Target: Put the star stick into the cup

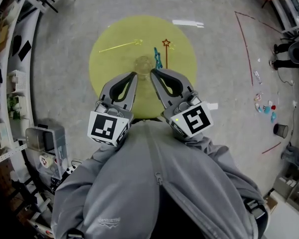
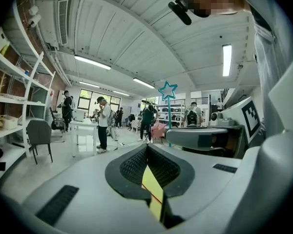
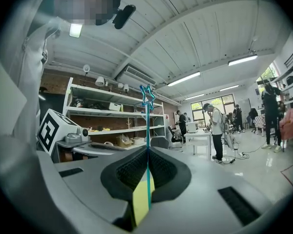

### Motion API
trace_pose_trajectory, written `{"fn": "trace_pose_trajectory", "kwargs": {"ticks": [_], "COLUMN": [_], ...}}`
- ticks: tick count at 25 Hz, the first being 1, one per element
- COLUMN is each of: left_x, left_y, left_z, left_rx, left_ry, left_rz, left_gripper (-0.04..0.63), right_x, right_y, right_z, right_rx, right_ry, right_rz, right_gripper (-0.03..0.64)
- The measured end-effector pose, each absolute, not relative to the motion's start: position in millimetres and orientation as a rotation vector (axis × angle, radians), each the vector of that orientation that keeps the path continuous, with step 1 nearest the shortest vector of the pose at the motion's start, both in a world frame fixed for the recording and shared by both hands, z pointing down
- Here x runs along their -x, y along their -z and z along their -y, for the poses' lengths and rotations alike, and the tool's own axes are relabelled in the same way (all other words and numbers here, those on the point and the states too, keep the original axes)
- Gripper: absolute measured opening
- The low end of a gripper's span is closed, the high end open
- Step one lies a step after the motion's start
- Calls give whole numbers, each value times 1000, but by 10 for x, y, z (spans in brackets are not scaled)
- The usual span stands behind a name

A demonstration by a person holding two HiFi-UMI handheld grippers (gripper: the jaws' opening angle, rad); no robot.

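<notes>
Above the yellow surface point(image 1: 109, 76), right gripper point(image 1: 152, 72) pinches the blue star stick point(image 1: 157, 59); left gripper point(image 1: 135, 75) is clenched, empty, near the cup point(image 1: 143, 63).

**Q:** Light source?
**A:** Ceiling strip lamps point(image 2: 227, 60) and far windows point(image 3: 212, 106). The light is bright and falls flat and even on the yellow tabletop point(image 1: 114, 59).
**Q:** Optical faults?
**A:** Both gripper views show fisheye bowing and dark vignetted corners. The right gripper point(image 3: 147, 149) is soft nearest the lens, and its star stick point(image 3: 147, 126) is crisp.
</notes>
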State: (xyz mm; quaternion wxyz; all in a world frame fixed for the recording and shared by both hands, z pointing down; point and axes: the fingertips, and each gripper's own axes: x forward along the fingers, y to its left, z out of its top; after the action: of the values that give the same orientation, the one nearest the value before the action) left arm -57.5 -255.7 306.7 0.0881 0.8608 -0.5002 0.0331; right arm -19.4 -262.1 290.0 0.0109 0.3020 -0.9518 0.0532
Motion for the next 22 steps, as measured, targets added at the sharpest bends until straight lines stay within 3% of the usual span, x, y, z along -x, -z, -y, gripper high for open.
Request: {"fn": "trace_pose_trajectory", "kwargs": {"ticks": [22], "left_x": [705], "left_y": [-3652], "left_z": [2985], "left_rx": [-2570], "left_ry": [-117], "left_rz": [1357], "left_gripper": [17], "right_x": [390], "right_y": [-3447], "right_z": [3193], "right_rx": [-1066], "right_ry": [-248], "right_rz": [2930], "right_gripper": [35]}}
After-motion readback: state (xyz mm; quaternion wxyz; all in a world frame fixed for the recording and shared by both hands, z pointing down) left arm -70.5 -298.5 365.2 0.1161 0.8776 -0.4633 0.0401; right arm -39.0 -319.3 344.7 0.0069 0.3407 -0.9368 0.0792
